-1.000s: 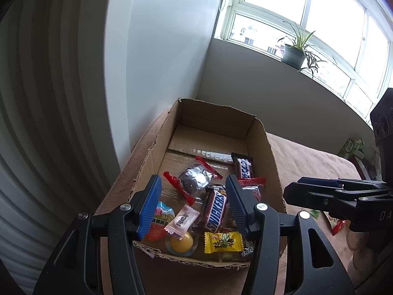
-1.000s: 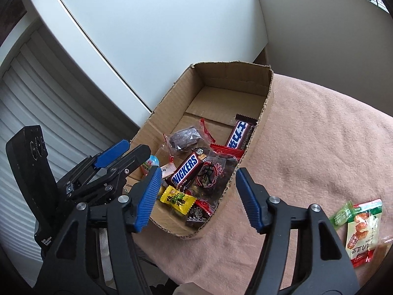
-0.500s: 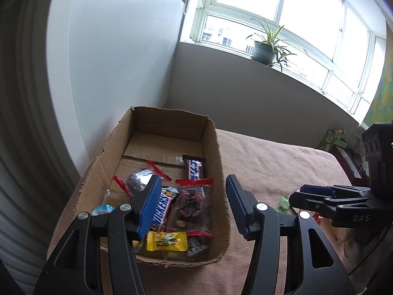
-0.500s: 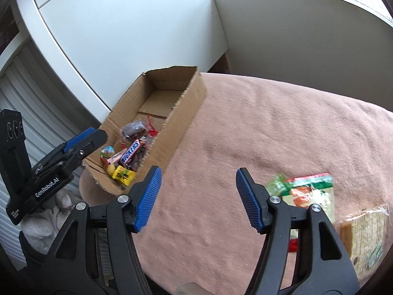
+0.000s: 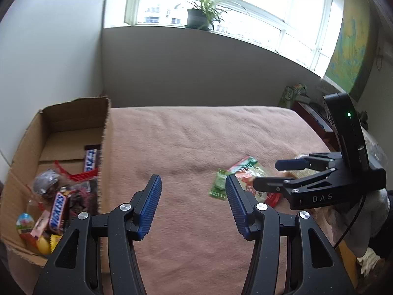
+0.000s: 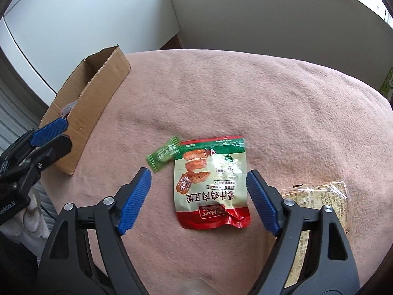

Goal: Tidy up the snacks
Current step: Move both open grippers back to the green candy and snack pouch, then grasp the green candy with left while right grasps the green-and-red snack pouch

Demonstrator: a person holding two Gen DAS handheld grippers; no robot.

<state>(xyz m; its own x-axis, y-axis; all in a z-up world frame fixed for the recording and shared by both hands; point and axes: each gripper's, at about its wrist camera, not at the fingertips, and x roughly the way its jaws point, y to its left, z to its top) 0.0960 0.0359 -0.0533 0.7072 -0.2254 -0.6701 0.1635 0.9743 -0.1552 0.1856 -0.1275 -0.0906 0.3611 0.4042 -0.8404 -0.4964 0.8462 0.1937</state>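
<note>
A cardboard box (image 5: 105, 132) at the table's left holds several snacks, among them Snickers bars (image 5: 57, 212). It also shows in the right wrist view (image 6: 98, 91). A red and green snack pouch (image 6: 211, 184) lies flat on the pink cloth, a small green packet (image 6: 164, 153) touching its upper left corner. Both show in the left wrist view, pouch (image 5: 248, 169) and packet (image 5: 218, 188). My right gripper (image 6: 199, 191) is open and empty, hovering over the pouch. My left gripper (image 5: 194, 205) is open and empty, above the cloth right of the box.
A clear-wrapped yellowish packet (image 6: 316, 196) lies right of the pouch. The pink cloth (image 6: 245, 98) covers the table. A potted plant (image 5: 199, 17) stands on the windowsill. A green carton (image 5: 292, 93) stands beyond the table's far right corner.
Both grippers swung right, away from the box. The right gripper came over the pouch and green packet. The left gripper now looks at the cloth beside the box. Both stayed open.
</note>
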